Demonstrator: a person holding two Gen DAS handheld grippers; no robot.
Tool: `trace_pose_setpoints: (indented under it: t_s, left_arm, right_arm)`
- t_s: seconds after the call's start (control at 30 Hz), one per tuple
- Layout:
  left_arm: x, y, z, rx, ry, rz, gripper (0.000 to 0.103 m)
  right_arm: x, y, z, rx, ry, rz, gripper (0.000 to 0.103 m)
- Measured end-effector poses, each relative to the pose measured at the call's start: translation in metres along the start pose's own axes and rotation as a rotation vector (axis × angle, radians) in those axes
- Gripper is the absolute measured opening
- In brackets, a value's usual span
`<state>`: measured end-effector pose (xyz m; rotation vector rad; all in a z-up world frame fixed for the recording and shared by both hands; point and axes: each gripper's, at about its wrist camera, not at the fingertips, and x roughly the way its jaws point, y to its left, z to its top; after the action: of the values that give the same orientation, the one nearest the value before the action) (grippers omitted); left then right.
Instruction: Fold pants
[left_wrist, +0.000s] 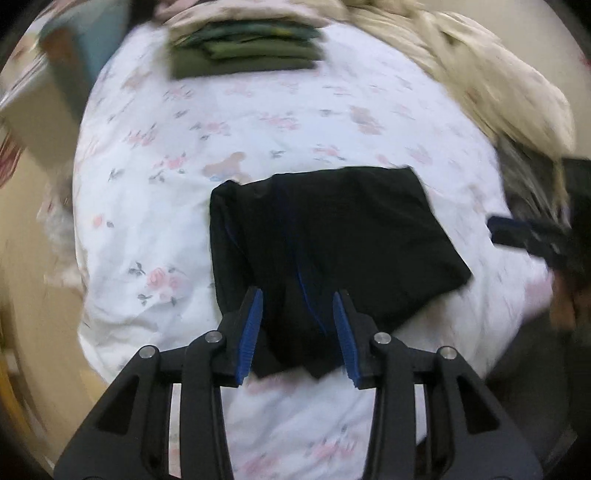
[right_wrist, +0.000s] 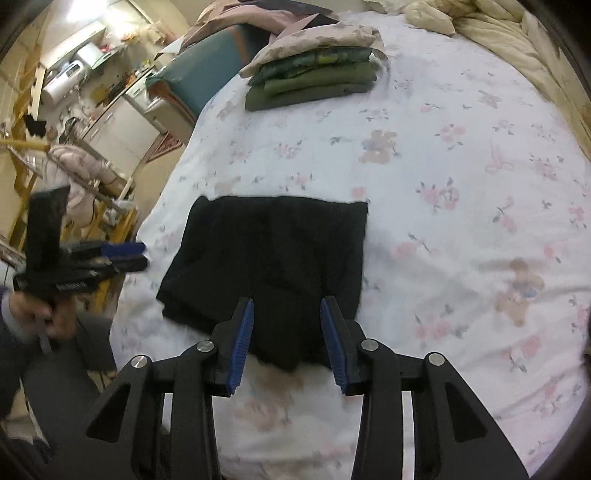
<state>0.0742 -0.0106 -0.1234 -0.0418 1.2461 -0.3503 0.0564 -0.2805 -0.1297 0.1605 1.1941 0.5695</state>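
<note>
Both the left gripper (left_wrist: 297, 334) and the right gripper (right_wrist: 287, 341) hover partly open, gripping nothing, above the near edge of the folded black pants (right_wrist: 273, 254). The pants lie flat on the floral bed sheet (right_wrist: 443, 221), well short of a stack of folded green clothes (right_wrist: 317, 83).

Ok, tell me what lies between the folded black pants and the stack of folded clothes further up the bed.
Nothing visible does. Between the black pants and the stack of folded clothes there is only bare floral bedsheet. The beige duvet lies bunched off to the right, clear of that stretch.
</note>
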Motion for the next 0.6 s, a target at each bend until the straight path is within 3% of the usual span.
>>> trace_pose_setpoints:
  t_s: [0.1, 0.23, 0.33, 0.47, 0.6]
  left_arm:
    - [0.029, -0.002, -0.002, -0.074, 0.031, -0.003, 0.035]
    - [0.056, -0.020, -0.021, -0.005, 0.121, 0.061, 0.036]
    - [0.056, -0.026, -0.033, 0.047, 0.156, 0.087, 0.042]
    - [0.044, -0.018, -0.033, 0.009, 0.143, 0.060, 0.043]
    - [0.026, 0.001, -0.018, -0.085, 0.040, 0.055, 0.043]
  right_arm:
    - [0.024, 0.014, 0.002, -0.038, 0.025, -0.034, 0.036]
    - [0.065, 0.020, -0.008, -0.064, 0.161, -0.049, 0.034]
    - [0.077, 0.019, -0.023, -0.060, 0.256, -0.066, 0.034]
    - [0.058, 0.013, -0.023, -0.011, 0.232, -0.034, 0.034]
    - [0.030, -0.012, -0.001, 0.122, 0.083, -0.016, 0.038]
